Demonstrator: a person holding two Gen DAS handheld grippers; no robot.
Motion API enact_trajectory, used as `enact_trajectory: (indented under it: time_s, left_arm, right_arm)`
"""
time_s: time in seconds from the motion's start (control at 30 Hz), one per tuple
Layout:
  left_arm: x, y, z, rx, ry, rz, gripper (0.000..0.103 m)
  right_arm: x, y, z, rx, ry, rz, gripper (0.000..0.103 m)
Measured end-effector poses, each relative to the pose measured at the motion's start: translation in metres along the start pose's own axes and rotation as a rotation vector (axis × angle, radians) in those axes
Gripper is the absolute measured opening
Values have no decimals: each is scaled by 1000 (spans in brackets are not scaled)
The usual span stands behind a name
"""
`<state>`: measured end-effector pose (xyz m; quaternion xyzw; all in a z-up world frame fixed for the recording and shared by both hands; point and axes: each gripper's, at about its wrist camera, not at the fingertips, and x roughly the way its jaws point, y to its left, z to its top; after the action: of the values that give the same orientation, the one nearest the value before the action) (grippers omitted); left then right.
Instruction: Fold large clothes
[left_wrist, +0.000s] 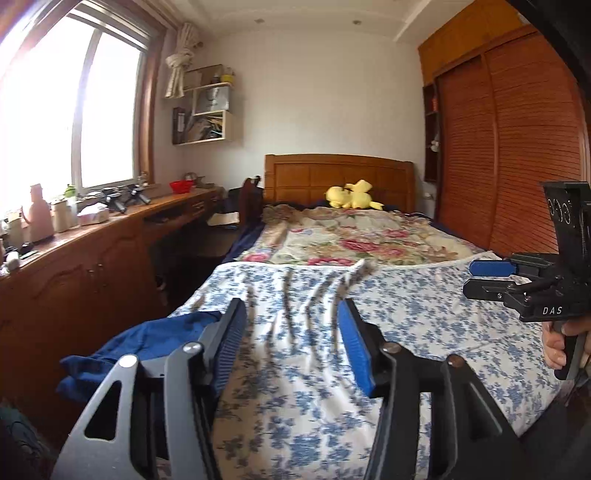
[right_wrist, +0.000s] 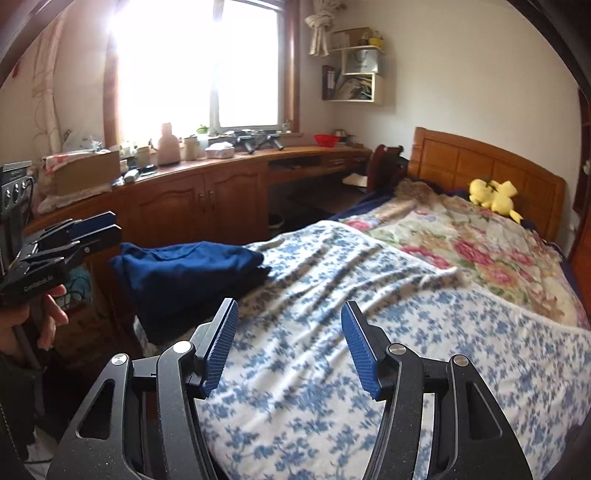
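A dark blue garment (left_wrist: 140, 347) (right_wrist: 184, 269) lies in a folded heap on the bed's left edge. It rests on a white cloth with blue flowers (left_wrist: 406, 314) (right_wrist: 332, 277) that is spread, rumpled, over the near half of the bed. My left gripper (left_wrist: 291, 314) (right_wrist: 116, 225) is open above the flowered cloth, just right of the blue garment, with nothing between its blue pads. My right gripper (right_wrist: 290, 314) (left_wrist: 469, 277) is also open and empty, held in the air over the cloth further right. A hand holds each handle.
A floral quilt (left_wrist: 351, 240) covers the far half of the bed, with a yellow plush toy (left_wrist: 351, 195) by the wooden headboard (left_wrist: 332, 177). A long wooden desk with cupboards (right_wrist: 207, 195) runs under the window on the left. A slatted wardrobe (left_wrist: 517, 147) stands on the right.
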<state>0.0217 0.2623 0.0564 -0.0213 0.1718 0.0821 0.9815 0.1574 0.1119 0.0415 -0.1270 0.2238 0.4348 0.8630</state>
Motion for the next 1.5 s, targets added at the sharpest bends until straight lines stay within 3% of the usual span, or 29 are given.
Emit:
enact_trajectory:
  time_s: [0.27, 0.47, 0.63, 0.73, 1.0, 1.17, 1.5]
  left_arm:
    - [11, -67, -27, 20, 37, -84, 54]
    - [11, -111, -54, 18, 83, -78, 54]
    - [7, -146, -66, 37, 113, -79, 54]
    - [2, -173, -67, 58, 109, -100, 54]
    - [-8, -231, -49, 81, 74, -189, 54]
    - [-14, -249, -44, 71, 63, -216, 54]
    - [-21, -261, -49, 92, 70, -211, 54]
  right_arm:
    - [-43, -34, -56, 70, 3, -73, 63]
    - [-76, -50, -103, 129, 3, -137, 64]
    - [-108, -56, -137, 168, -15, -202, 76]
    - [-130, -59, -151, 194, -41, -287, 81]
    - [-199, -67, -177, 276, -139, -399, 85]
    - [-227, -76, -183, 300, -176, -464, 85]
    - [-235, -81, -198, 336, -187, -477, 85]
